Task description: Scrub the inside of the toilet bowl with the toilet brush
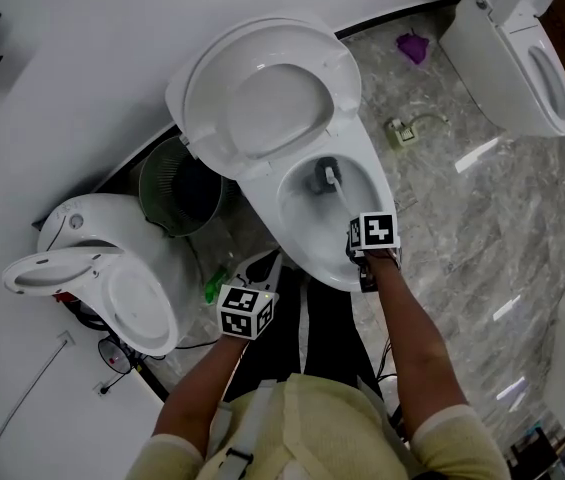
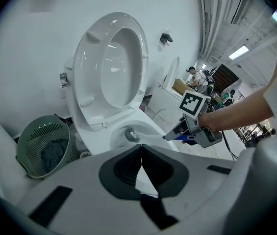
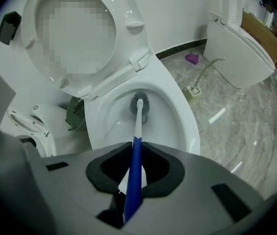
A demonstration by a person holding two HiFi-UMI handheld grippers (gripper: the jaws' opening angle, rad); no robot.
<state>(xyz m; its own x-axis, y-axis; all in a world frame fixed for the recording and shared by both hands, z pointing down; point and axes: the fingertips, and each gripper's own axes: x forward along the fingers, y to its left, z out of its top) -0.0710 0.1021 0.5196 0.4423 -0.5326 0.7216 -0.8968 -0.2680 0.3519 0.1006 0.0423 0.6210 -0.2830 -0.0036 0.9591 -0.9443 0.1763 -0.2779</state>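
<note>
right gripper is seen clamped on the blue handle of the toilet brush, with the right forearm stretched forward and down. left gripper is held back nearer the body, jaws pressed together with nothing between, forearm angled inward.

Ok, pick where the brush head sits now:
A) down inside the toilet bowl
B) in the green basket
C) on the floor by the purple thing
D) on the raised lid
A: the brush, clamped in the right gripper, has its head down inside the bowl.
</note>
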